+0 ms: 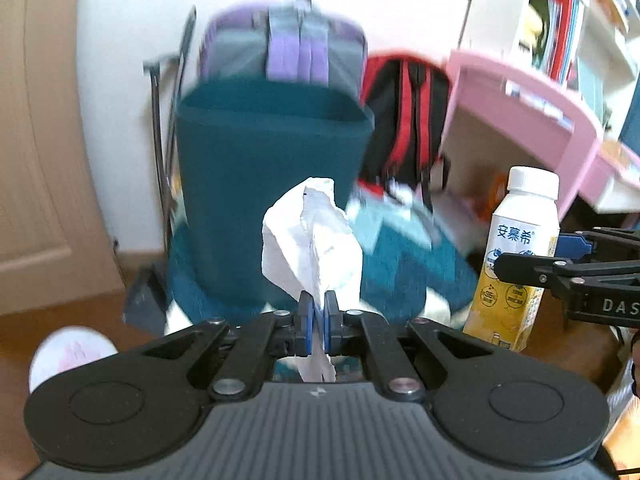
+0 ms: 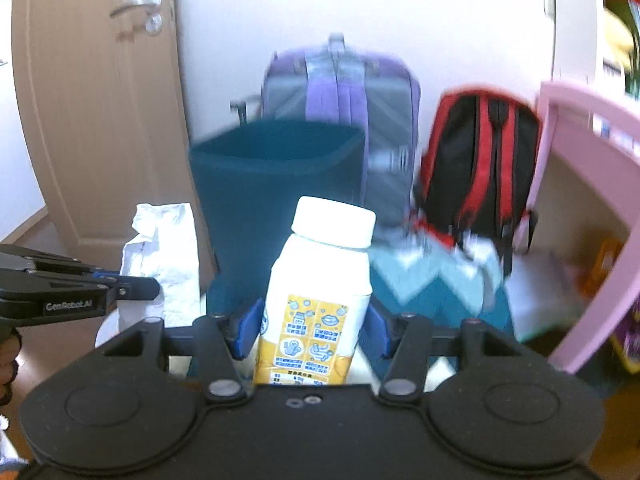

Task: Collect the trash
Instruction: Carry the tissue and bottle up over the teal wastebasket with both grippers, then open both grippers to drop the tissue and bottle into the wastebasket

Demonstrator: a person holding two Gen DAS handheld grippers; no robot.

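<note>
Both pieces of trash are picked up and off the floor — that half looks done. My left gripper [image 1: 319, 312] has its jaws pinched nearly shut on a crumpled white tissue [image 1: 310, 240], which stands up from the pads. My right gripper [image 2: 312, 328] has its jaws spread wide, clamped on the sides of a white-and-yellow drink bottle [image 2: 320, 304], held upright. The dark teal bin [image 2: 276, 168] stands ahead against the wall, its mouth open, with both items short of its rim — so I judge the drop into it is what remains.
</note>
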